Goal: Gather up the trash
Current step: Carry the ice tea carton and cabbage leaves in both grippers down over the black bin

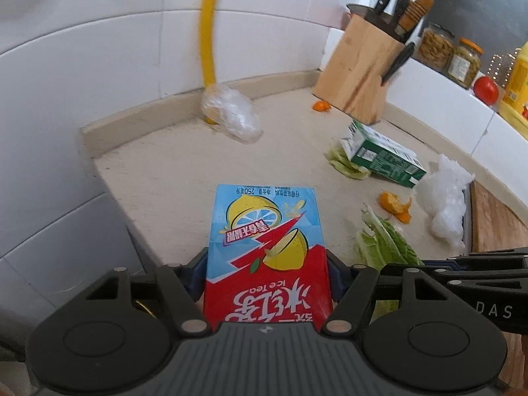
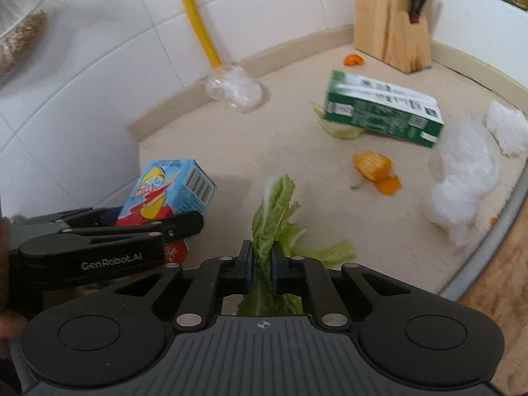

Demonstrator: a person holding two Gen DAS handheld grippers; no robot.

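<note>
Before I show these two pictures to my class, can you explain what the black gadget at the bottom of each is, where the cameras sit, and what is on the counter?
No robot here: a person holds a two-finger gripper in each hand, and each carries a wide-angle camera looking along its fingers. So one picture is from the left tool, the other from the right.

The left gripper is closed on an ice tea carton. The right gripper pinches a lettuce leaf.

On the beige counter lie a green carton on another leaf, orange peel, crumpled clear plastic and a plastic wad by a yellow pipe. A wooden knife block stands at the back.
</note>
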